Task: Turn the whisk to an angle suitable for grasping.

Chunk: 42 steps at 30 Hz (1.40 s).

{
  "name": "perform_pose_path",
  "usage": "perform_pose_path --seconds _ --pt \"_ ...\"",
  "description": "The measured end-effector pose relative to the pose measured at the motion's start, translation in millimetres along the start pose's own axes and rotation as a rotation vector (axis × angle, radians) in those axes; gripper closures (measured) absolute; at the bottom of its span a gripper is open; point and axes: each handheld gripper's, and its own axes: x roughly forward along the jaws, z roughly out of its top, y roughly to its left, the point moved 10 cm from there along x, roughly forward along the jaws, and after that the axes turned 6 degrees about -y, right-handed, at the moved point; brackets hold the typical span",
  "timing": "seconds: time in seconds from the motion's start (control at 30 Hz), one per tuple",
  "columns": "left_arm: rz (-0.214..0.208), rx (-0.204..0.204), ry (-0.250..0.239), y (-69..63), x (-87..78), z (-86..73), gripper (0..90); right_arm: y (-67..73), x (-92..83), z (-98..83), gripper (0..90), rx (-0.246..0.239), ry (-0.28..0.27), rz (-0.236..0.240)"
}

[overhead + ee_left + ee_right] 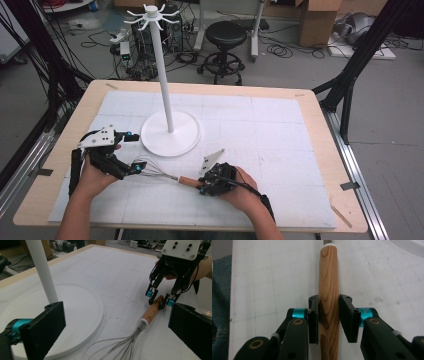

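Observation:
A whisk with a wooden handle point(187, 181) and thin wire loops point(155, 172) lies on the white mat near the table's front. My right gripper point(202, 186) is shut on the handle's end; in the right gripper view both pads point(313, 315) press the handle point(329, 277) from either side. The left gripper view shows the same grip point(160, 298) on the handle point(151, 312). My left gripper point(136, 151) stands open just left of the wires point(120, 345), its jaws wide apart point(116, 330) with nothing between them.
A white stand with a round base point(170, 134), a tall pole point(162, 75) and hooks on top rises at mid-table, close to the left gripper. A white mat point(280, 130) covers the wooden table. A black stool point(226, 35), cables and boxes lie on the floor beyond.

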Motion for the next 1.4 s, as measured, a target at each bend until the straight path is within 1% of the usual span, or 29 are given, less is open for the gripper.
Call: perform_pose_path --seconds 0.07,0.1,0.27,0.3,0.37,0.47,0.5,0.57,0.6,0.63,0.67,0.7,0.73,0.8,0.9,0.97,1.0,1.03,1.07,1.1,1.13,1.17,1.23,1.27,1.3,1.33,1.4 --pt "0.000 0.002 0.001 -0.2 0.0 0.1 1.7 -0.6 3.1 3.2 70.4 -0.009 0.001 0.005" --pt "-0.001 0.004 0.002 -0.3 -0.3 0.2 1.7 -0.6 6.3 6.7 70.4 -0.009 0.000 0.008" --pt "0.004 0.002 -0.002 0.1 -0.7 0.7 1.7 -4.7 24.1 26.1 70.3 -0.041 0.002 0.008" --pt "0.003 0.001 -0.003 0.1 -0.8 0.8 1.7 -4.7 24.1 26.1 70.3 -0.041 0.002 0.008" --pt "0.001 0.001 -0.004 0.0 -0.9 0.8 1.7 -8.2 30.6 33.7 70.3 -0.036 0.003 0.000" --pt "0.000 0.002 -0.001 0.1 -1.0 0.5 1.7 -10.8 33.3 36.7 70.2 -0.037 0.003 -0.003" --pt "-0.001 0.001 -0.001 0.1 -1.0 0.5 1.7 -12.4 33.8 37.3 69.4 -0.025 0.001 -0.010" --pt "-0.001 0.001 -0.001 0.4 -1.1 0.4 1.7 -12.9 33.3 36.8 69.0 -0.024 0.004 -0.012" --pt "-0.002 0.002 0.000 0.5 -0.9 0.2 1.7 -14.0 32.7 36.2 67.8 -0.021 0.003 -0.022" --pt "-0.002 0.002 0.000 0.4 -0.8 0.2 1.7 -15.5 30.6 35.2 63.5 -0.017 0.007 -0.038" --pt "-0.003 0.000 -0.001 0.1 -0.6 0.2 1.7 -15.7 28.9 35.0 60.2 -0.010 0.003 -0.041" --pt "-0.001 0.001 0.001 0.0 -0.6 0.1 1.7 -16.9 25.4 35.3 58.6 -0.002 -0.006 -0.051" --pt "-0.001 -0.001 0.000 -0.3 -0.6 0.2 1.7 -18.2 13.9 37.6 55.9 0.009 -0.052 -0.064" --pt "-0.001 0.000 0.000 -0.3 -0.6 0.3 1.7 -19.2 1.8 38.2 53.3 0.023 -0.090 -0.079" --pt "-0.003 0.000 -0.001 -0.1 -0.6 0.4 1.7 -20.8 -21.8 33.0 49.3 0.047 -0.133 -0.112" --pt "-0.003 0.002 -0.001 -0.5 -0.3 0.5 1.7 -23.0 -38.8 27.0 44.2 0.077 -0.154 -0.154" --pt "-0.004 0.004 -0.001 -0.6 -0.2 0.7 1.7 -23.9 -47.1 23.7 43.7 0.087 -0.169 -0.176" --pt "-0.004 0.004 -0.001 -0.6 -0.2 0.7 1.7 -23.9 -47.1 23.7 43.7 0.087 -0.169 -0.176" --pt "-0.003 0.004 -0.002 -0.8 -0.2 0.8 1.7 -25.9 -65.2 16.6 40.5 0.125 -0.221 -0.215" --pt "-0.003 0.004 -0.002 -0.8 -0.2 0.8 1.7 -25.9 -65.2 16.6 40.5 0.125 -0.221 -0.215" --pt "-0.003 0.003 0.000 -1.0 -0.1 0.8 1.7 -26.4 -70.8 14.3 40.2 0.137 -0.242 -0.223" --pt "-0.002 0.004 -0.001 -1.1 0.0 0.8 1.7 -27.4 -79.7 9.2 38.9 0.154 -0.267 -0.241" --pt "-0.003 0.007 0.002 -1.3 0.1 0.7 1.7 -29.1 -90.0 2.6 36.7 0.174 -0.302 -0.264" --pt "-0.004 0.005 0.001 -1.7 0.6 0.7 1.7 -31.5 -99.0 -6.5 35.3 0.193 -0.321 -0.293" --pt "-0.004 0.006 0.003 -1.9 0.9 0.5 1.7 -31.5 -99.0 -6.5 35.3 0.193 -0.321 -0.293" --pt "-0.007 0.007 0.007 -2.2 1.6 0.0 1.7 -32.7 -106.0 -14.9 33.9 0.216 -0.343 -0.302" --pt "-0.011 0.005 0.009 -3.0 2.9 -0.1 1.7 -32.9 -107.4 -17.3 33.2 0.224 -0.348 -0.305"
